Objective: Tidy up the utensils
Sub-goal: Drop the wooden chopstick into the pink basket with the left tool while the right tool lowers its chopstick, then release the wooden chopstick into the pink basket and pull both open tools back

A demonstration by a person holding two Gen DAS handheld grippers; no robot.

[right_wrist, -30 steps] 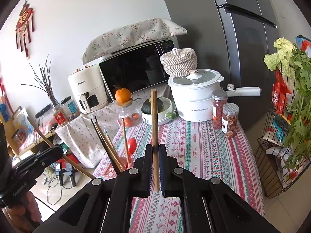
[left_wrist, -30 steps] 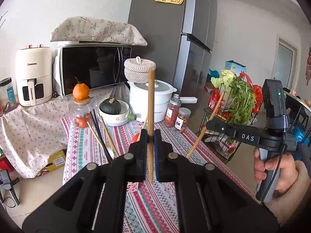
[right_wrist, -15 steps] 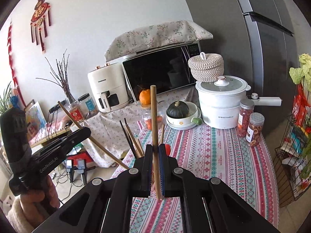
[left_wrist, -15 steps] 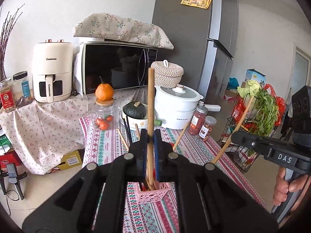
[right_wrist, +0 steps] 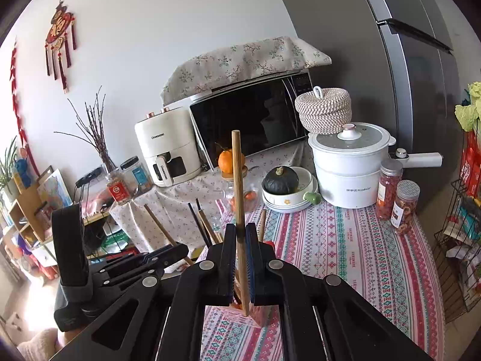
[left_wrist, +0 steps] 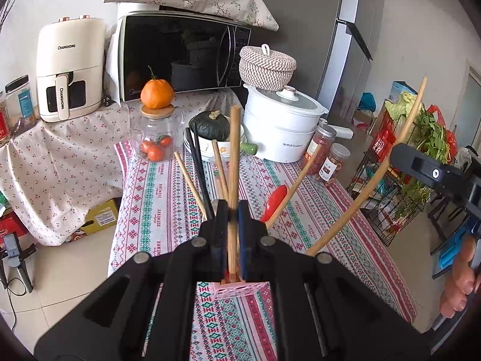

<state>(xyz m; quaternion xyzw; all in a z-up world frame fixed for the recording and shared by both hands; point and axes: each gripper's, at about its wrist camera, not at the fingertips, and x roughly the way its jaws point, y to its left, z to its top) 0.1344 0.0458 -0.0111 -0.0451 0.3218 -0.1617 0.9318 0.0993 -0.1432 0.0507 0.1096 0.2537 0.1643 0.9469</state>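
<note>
both claws tilted downward, each clamping one wooden chopstick (left_wrist: 233, 162), over pink holder (left_wrist: 237, 289)

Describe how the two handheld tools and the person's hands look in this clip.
Both are matte black plastic with silver pivot screws. Left tool and right tool each have one blue-padded and one black finger. A strap wraps the left one's grip. The hand is bare; a fuzzy cream sleeve shows.

Microwave (left_wrist: 180, 57), air fryer (left_wrist: 67, 69), white pot (left_wrist: 282, 129) — squash (left_wrist: 210, 126), probably.

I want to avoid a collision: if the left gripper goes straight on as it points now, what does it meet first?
Probably the pink utensil holder just below its jaws, with the chopsticks standing in it; depth is unclear.
</note>
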